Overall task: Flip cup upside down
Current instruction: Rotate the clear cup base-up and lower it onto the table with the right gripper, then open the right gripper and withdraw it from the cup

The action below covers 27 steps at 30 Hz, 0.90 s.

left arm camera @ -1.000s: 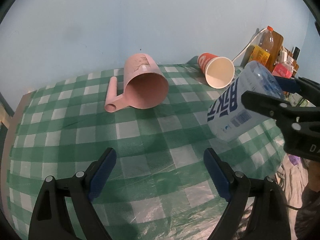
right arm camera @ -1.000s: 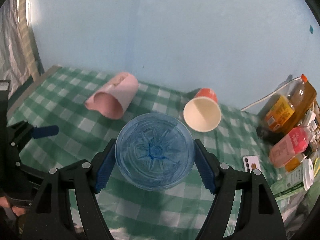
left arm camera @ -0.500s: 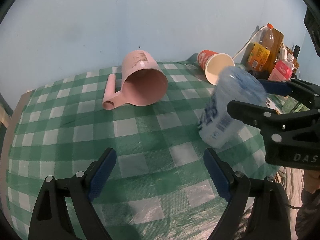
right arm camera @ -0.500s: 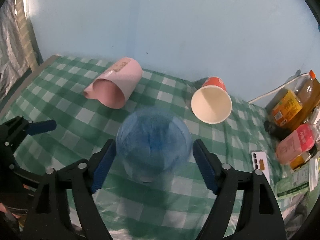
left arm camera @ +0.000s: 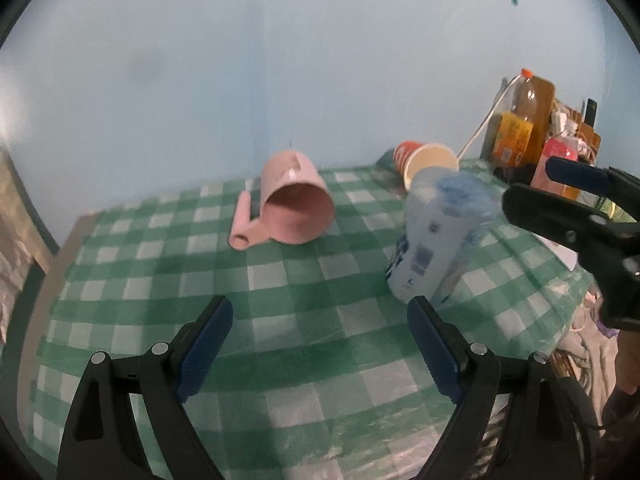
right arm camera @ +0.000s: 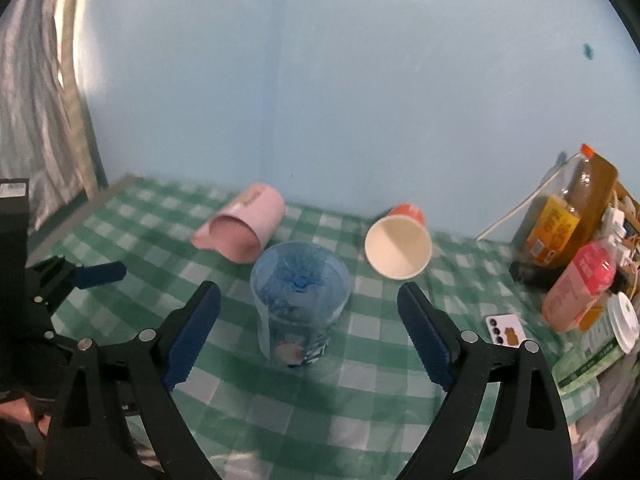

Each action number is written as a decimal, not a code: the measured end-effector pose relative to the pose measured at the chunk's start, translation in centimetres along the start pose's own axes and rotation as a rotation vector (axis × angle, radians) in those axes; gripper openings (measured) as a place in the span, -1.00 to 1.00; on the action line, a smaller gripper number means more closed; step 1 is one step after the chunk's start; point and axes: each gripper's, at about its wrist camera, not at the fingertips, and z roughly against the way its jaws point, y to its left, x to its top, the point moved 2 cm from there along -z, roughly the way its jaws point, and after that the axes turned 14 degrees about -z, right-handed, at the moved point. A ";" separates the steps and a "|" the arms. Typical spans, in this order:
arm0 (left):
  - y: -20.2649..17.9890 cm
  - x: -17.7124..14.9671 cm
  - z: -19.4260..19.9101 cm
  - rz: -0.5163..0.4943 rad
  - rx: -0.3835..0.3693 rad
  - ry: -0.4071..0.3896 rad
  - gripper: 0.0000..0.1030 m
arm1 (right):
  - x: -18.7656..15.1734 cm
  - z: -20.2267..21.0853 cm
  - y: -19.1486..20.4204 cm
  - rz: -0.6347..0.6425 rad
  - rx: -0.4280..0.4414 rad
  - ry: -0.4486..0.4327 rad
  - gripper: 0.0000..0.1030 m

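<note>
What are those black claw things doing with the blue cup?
A person holds two grippers over a green checked table. The right gripper has its jaws open around a clear blue cup standing bottom-up, not touching it. The left gripper is open and empty. A pink mug and a paper cup lie on their sides.

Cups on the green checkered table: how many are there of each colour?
Pink: 1, the pink cup, lying on its side.
Orange: 1, the orange paper cup, lying on its side.
Clear blue: 1, the clear blue cup, standing bottom up between the open fingers of the right gripper.
Total: 3 cups.
</note>
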 end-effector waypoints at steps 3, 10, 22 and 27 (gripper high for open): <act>-0.7 -0.2 1.9 -0.007 0.019 -0.059 0.90 | -0.9 2.4 -0.5 -0.003 0.004 -0.082 0.74; -1.9 -1.6 5.5 -0.019 0.081 -0.189 0.99 | -4.1 6.1 -1.6 0.001 0.017 -0.197 0.74; -3.7 -4.4 7.8 0.017 0.103 -0.268 0.99 | -8.6 9.4 -3.1 -0.021 0.014 -0.295 0.75; -4.6 -5.1 8.5 -0.004 0.115 -0.291 0.99 | -9.6 10.2 -3.2 -0.031 0.013 -0.321 0.75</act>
